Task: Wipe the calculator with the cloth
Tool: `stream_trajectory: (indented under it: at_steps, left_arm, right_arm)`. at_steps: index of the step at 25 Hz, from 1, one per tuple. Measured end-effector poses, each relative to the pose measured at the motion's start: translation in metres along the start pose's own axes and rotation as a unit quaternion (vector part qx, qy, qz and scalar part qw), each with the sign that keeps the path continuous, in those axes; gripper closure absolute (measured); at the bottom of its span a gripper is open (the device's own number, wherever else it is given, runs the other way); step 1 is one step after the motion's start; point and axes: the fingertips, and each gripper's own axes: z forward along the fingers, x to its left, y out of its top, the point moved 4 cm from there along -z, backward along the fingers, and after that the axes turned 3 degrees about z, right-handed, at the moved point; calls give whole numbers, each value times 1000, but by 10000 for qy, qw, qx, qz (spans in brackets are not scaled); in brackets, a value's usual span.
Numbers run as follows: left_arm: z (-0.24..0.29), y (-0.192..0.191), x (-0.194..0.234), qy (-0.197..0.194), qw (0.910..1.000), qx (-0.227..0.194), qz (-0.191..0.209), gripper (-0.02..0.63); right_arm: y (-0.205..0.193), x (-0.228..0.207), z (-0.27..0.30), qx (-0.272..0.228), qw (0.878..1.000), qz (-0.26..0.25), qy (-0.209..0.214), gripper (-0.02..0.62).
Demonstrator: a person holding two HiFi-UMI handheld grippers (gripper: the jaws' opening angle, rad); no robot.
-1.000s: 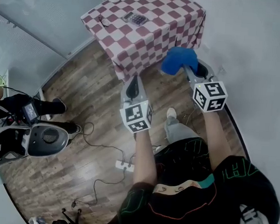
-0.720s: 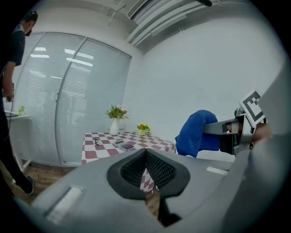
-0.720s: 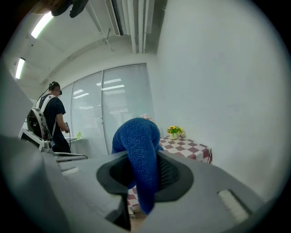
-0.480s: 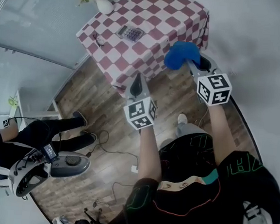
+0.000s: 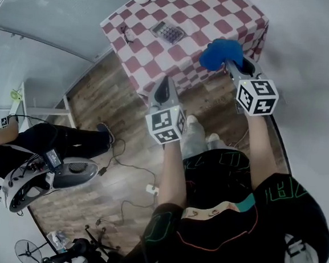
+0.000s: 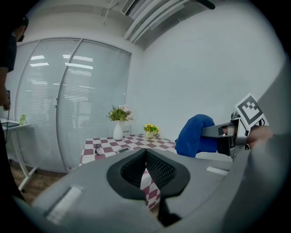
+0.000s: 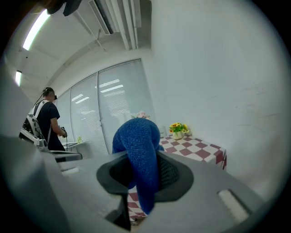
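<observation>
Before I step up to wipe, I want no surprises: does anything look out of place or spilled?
Nothing on the table looks spilled or askew; the calculator lies flat. Only loose cables and a power strip on the floor stand out.

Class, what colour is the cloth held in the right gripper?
Blue. The cloth shows best in the right gripper view, clamped between the jaws.

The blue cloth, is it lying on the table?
No, the blue cloth hangs pinched in the right tool, held apart from the table and the calculator on it.
</observation>
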Motion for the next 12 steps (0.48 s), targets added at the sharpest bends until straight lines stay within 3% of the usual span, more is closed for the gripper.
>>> stream_trajectory:
  at_steps: [12]
  left_arm:
    - [91, 0, 39, 58, 9994, 160, -302, 595]
  right_arm:
    - [10, 2, 100, 426, 9977, -428, 295, 491]
